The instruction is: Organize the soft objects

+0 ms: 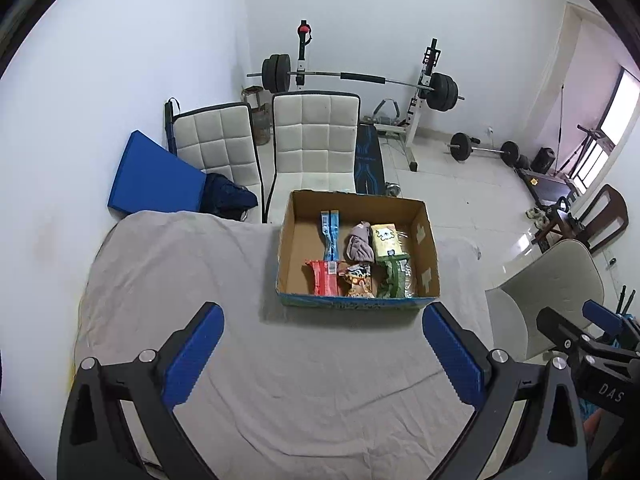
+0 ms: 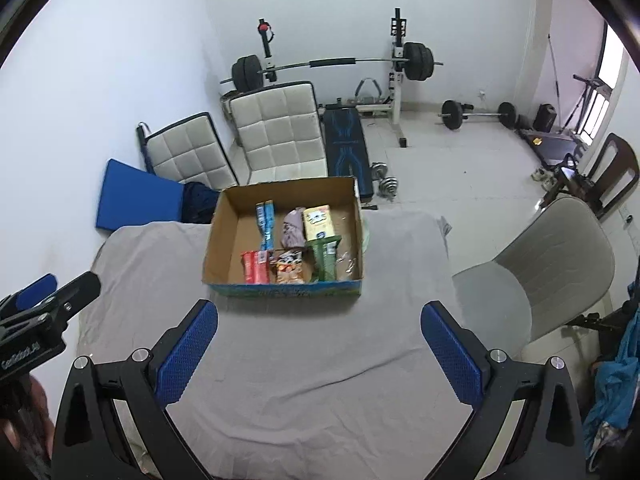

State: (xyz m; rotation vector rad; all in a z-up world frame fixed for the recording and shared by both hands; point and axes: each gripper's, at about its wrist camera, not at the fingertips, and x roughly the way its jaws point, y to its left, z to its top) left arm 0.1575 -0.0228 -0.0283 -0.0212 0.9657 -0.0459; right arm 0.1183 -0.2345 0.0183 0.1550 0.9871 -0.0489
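Note:
An open cardboard box sits at the far edge of a table under a grey cloth. Inside lie a blue pack, a red pack, an orange snack bag, a rolled grey cloth, a yellow pack and a green pack. My left gripper and right gripper hover open over the cloth, short of the box, holding nothing. Each shows at the edge of the other's view.
Two white padded chairs and a blue mat stand behind the table. A grey chair sits to the right. A barbell rack, weight bench and loose weights fill the tiled floor beyond.

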